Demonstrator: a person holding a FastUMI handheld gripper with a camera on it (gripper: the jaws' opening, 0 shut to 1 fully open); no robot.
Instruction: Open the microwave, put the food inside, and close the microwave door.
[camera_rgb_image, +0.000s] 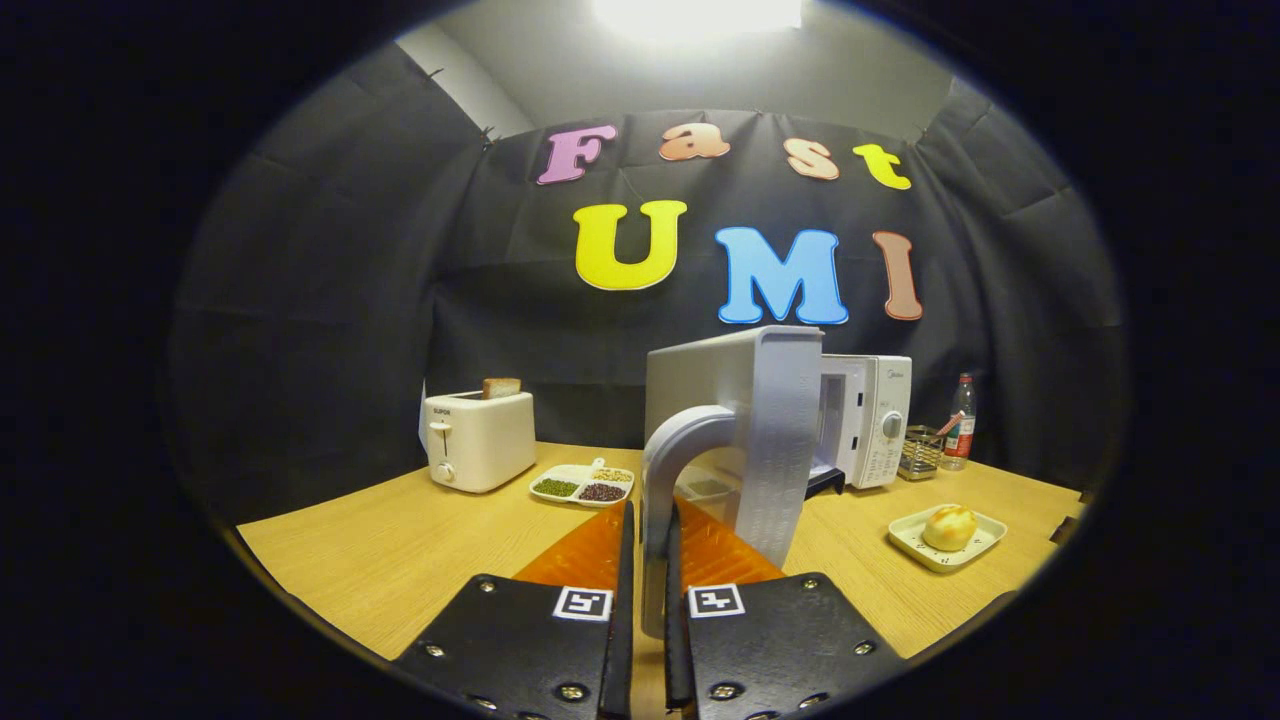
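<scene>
The white microwave (868, 418) stands at the back of the wooden table with its door (760, 430) swung out toward me, edge-on. The door's grey curved handle (672, 470) runs down between my fingers, and my gripper (650, 535) is shut on it. The oven's cavity shows as a narrow opening behind the door. The food, a round bun (950, 526) on a small white square plate (915, 540), rests on the table to the right of my fingers, in front of the microwave.
A white toaster (478, 438) with a slice of bread in it stands at the back left. Beside it lies a divided dish of beans (582, 485). Right of the microwave are a wire rack (920, 452) and a bottle (960, 422). The table's (400, 540) right edge is near the plate.
</scene>
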